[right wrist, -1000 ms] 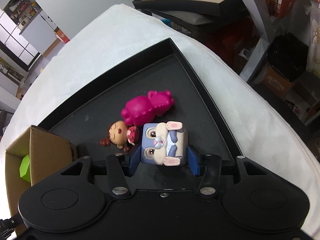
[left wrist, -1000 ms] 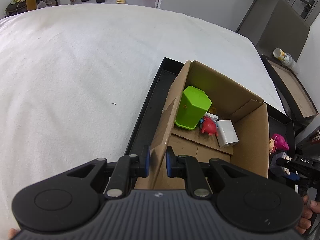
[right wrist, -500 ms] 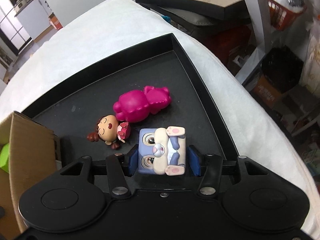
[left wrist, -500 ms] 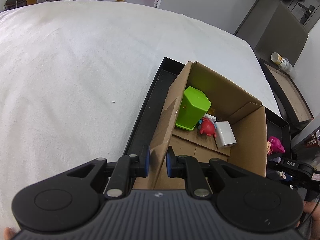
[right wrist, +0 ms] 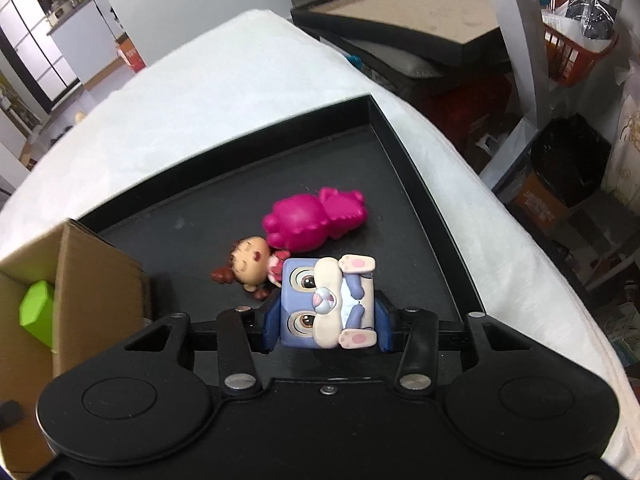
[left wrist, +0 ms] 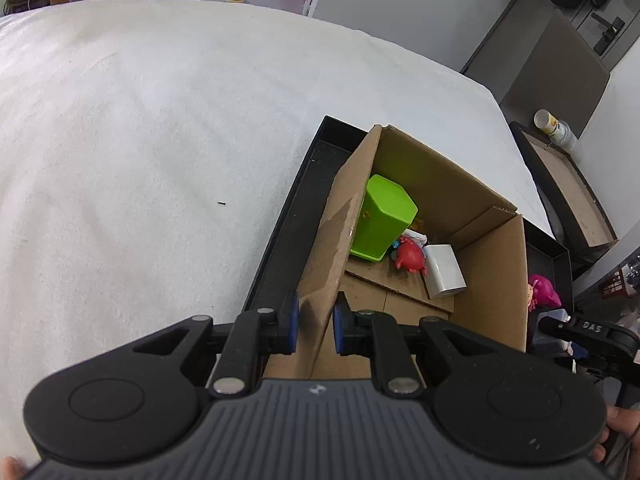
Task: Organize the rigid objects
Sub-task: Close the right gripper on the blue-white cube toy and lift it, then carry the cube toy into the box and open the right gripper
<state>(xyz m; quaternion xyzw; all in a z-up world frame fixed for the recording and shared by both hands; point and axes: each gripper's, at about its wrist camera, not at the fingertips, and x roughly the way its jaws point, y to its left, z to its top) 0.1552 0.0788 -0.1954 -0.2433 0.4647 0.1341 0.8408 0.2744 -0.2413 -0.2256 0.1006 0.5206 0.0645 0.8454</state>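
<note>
Now the right tongs have just closed onto the blue cube toy above the black tray, feet pointing right; the left tongs pinch the cardboard box wall.

A black tray lies on the white-covered bed.

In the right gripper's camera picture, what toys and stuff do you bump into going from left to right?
cardboard box → green block inside it → sleeping doll → blue bunny cube → black tray's right wall
</note>
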